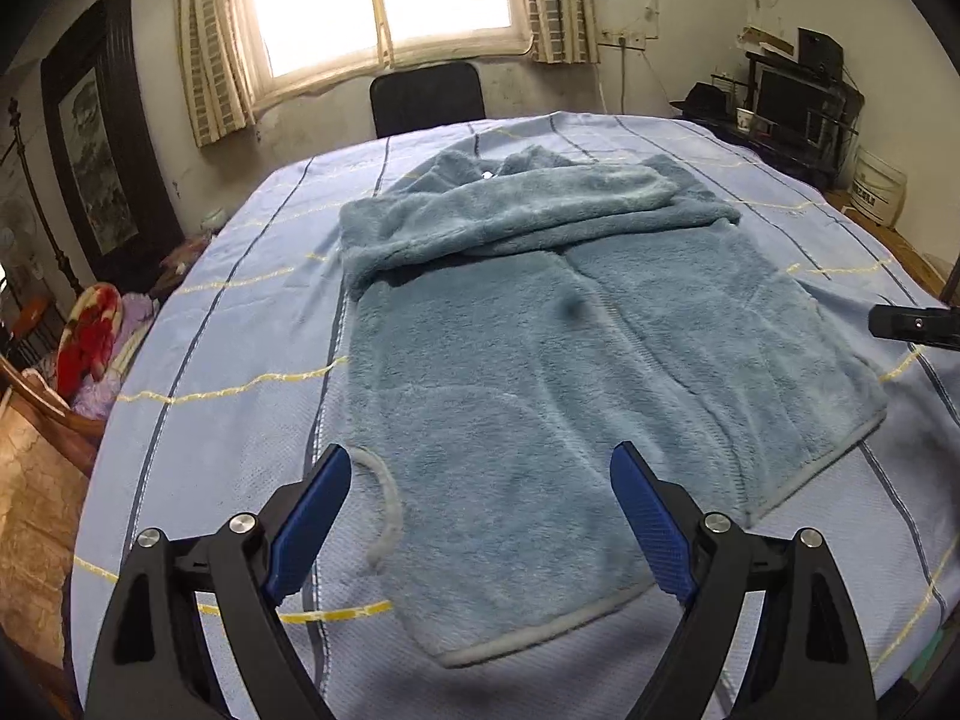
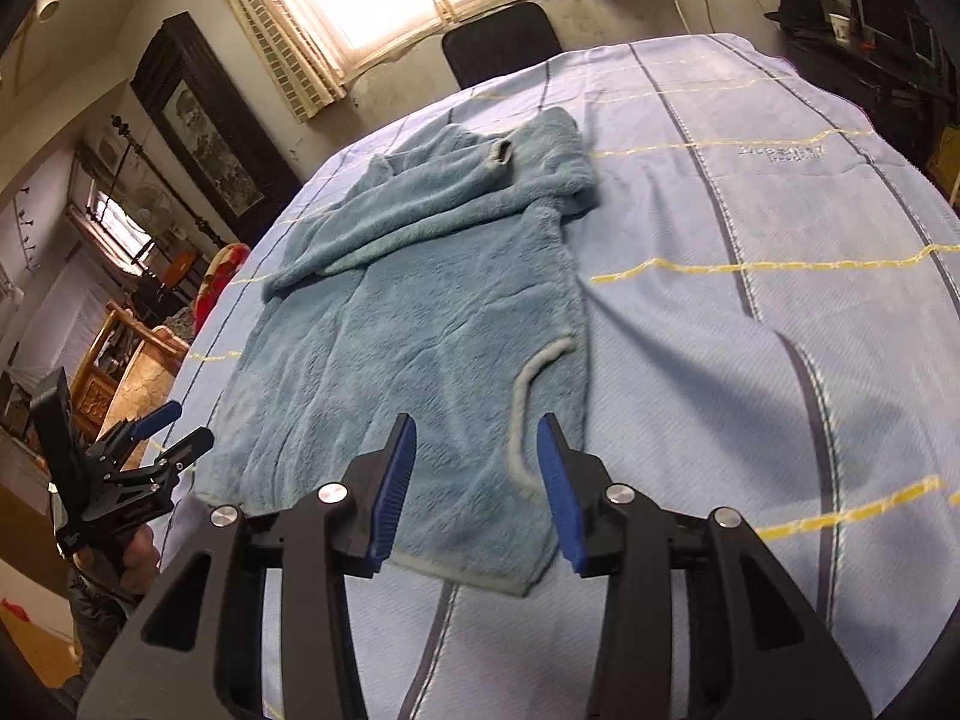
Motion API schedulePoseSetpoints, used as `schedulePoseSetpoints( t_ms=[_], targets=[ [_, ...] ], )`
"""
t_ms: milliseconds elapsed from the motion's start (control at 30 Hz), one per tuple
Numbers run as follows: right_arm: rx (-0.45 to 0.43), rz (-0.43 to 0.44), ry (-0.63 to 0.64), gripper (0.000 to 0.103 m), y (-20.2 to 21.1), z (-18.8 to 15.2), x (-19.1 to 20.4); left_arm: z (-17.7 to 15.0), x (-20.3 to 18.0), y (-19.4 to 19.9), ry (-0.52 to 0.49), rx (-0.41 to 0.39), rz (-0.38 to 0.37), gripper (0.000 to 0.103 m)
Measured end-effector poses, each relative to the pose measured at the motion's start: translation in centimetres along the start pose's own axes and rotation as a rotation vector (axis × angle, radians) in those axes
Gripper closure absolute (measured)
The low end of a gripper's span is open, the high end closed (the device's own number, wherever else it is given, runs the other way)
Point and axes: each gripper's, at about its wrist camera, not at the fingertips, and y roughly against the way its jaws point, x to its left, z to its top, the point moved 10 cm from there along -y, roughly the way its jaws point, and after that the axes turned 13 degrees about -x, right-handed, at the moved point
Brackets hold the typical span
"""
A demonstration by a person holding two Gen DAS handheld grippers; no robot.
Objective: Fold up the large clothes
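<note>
Two grippers, left (image 1: 480, 516) and right (image 2: 477, 480), hang with fingers open and empty above the robe's (image 1: 540, 360) near hem. It lies flat on the striped sheet (image 1: 240, 330), sleeves folded across its top.

Far ahead of the right claw (image 2: 477, 468), the sheet's stitched lettering (image 2: 780, 151) is too small to read. The other claw's view cuts off all but the right claw's tip (the black piece at right) (image 1: 915, 327).

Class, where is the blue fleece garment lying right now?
The fleece garment lies flat mid-bedspread, hem between both open grippers, collar toward the black chair under the window.
</note>
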Motion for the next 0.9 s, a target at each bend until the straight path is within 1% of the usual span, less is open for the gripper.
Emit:
schedulePoseSetpoints(
  t_ms=[167,267,367,500,600,700,733,800,900],
  targets=[
    [0.012,-0.035,-0.021,0.062,-2.2,1.6,-1.1,-0.3,3.3,-2.6,0.108,0.087,-0.015,0.014],
    [0.030,-0.048,-0.038,0.062,-3.9,2.1,-1.7,0.4,4.5,-3.9,0.139,0.104,-0.028,0.015],
    [0.049,-0.070,-0.052,0.062,-5.1,2.1,-2.4,0.6,5.1,-5.1,0.175,0.127,-0.050,0.015],
    [0.060,-0.073,-0.068,0.062,-5.5,1.7,-3.0,-0.2,5.1,-6.4,0.216,0.163,-0.082,0.015],
    [0.078,-0.077,-0.063,0.061,-5.6,1.0,-3.3,-1.3,4.6,-6.7,0.238,0.185,-0.133,0.015],
    [0.082,-0.057,-0.063,0.060,-5.2,0.4,-3.0,-1.5,4.3,-6.4,0.236,0.174,-0.152,0.015],
    [0.089,-0.035,-0.070,0.058,-5.0,0.1,-2.7,-1.5,4.2,-6.2,0.248,0.173,-0.168,0.015],
    [0.117,0.033,-0.097,0.058,-4.7,-0.9,-1.9,-1.6,4.0,-5.9,0.274,0.171,-0.201,0.015],
    [0.122,0.049,-0.081,0.058,-3.8,-1.9,-1.2,-1.8,3.7,-5.1,0.321,0.171,-0.247,0.016]
  ],
)
